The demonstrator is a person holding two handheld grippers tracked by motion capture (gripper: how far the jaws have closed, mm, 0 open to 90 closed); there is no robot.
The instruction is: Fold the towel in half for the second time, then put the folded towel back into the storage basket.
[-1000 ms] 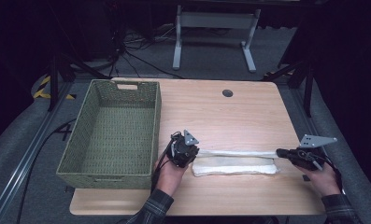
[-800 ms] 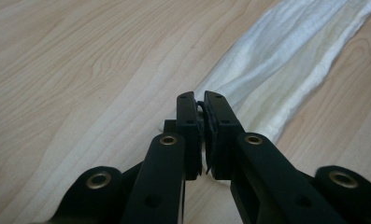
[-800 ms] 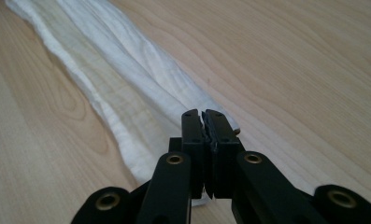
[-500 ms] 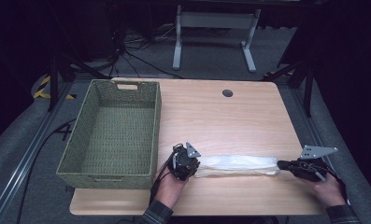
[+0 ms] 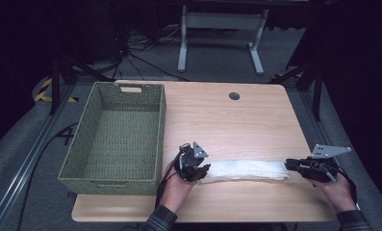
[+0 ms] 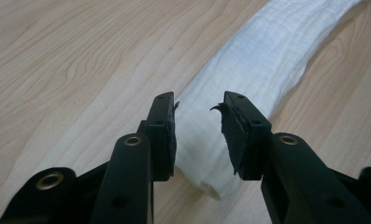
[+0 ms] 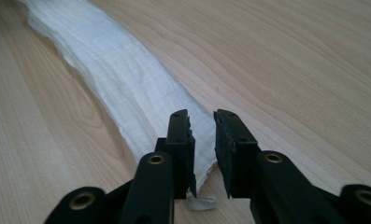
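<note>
A long white cloth [image 5: 246,170], folded into a narrow band, lies flat on the wooden table [image 5: 227,125] near its front edge. My left gripper [image 5: 203,169] sits at the band's left end. In the left gripper view the cloth [image 6: 267,60] runs away from the left gripper [image 6: 199,105]; its jaws have just been opening and straddle the end without pressing it. My right gripper [image 5: 288,166] is at the band's right end. The right gripper [image 7: 202,119] has just been closing slightly, but a narrow gap remains, with the cloth's [image 7: 117,70] tip lying under it, unpinched.
A green woven basket [image 5: 159,125] stands on the left part of the table, close to my left hand. A small dark round hole [image 5: 234,96] is in the tabletop at the back. Beyond the table stand a white metal frame [image 5: 217,29] and cables on the floor.
The raised upper layer of cloth held between the grippers has come down onto the lower layer, forming one flat band. The left jaws have opened off the cloth. Both hands shifted slightly toward the front edge.
</note>
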